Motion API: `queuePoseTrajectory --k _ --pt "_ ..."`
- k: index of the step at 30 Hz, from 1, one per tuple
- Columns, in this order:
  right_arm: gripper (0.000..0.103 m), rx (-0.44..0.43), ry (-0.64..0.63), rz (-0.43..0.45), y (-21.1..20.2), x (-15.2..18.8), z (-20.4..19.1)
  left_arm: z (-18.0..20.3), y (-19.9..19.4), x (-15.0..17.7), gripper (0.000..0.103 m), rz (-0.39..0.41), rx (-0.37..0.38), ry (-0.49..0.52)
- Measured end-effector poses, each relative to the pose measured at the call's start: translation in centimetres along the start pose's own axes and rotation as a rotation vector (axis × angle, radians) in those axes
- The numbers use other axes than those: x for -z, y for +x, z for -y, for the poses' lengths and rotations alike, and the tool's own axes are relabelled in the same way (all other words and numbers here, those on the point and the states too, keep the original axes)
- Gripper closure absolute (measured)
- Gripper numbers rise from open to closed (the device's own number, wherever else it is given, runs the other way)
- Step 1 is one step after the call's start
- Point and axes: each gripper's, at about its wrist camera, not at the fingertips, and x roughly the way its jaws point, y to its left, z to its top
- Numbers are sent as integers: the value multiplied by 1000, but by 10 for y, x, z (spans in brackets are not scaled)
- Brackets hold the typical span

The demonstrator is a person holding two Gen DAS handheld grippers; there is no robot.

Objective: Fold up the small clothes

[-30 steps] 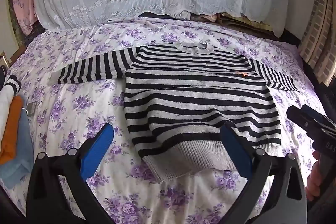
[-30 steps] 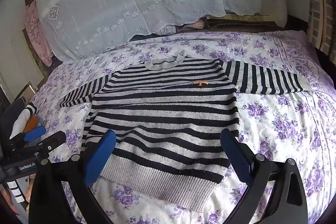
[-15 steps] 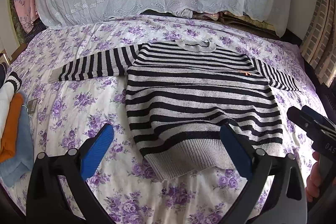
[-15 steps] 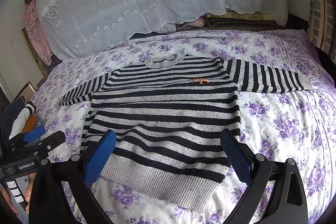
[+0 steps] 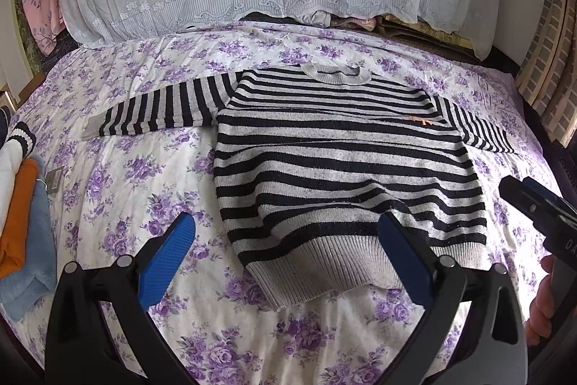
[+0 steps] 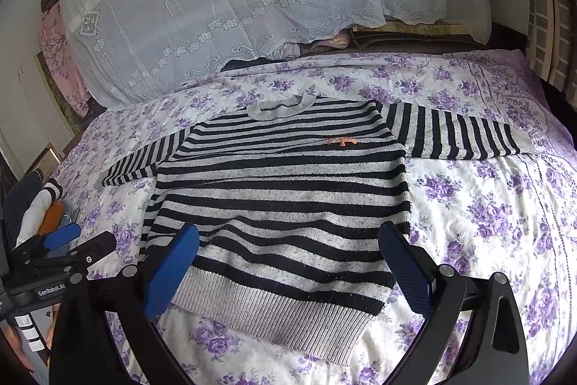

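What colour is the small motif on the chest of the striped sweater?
Orange. The motif sits on the black-and-grey striped sweater, clearest in the right wrist view.

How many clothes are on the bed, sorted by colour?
Black-and-grey striped sweater, spread flat: 1
White folded piece with striped cuff: 1
Orange folded piece: 1
Light blue folded piece: 1
Total: 4, counting only what shows on the flowered bedsheet.

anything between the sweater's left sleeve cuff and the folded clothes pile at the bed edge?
Only bare floral bedsheet between the sleeve cuff and the folded pile, seen in the left wrist view.
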Motion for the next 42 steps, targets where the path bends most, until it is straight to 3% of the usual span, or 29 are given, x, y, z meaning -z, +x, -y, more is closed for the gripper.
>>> queuePoseTrajectory --k 24,42 --pt "3 -3 10 4 1 2 1 -4 7 0 4 -30 4 -11" --pt "3 48 -32 -27 15 13 -11 -14 34 11 4 -97 -23 -23"
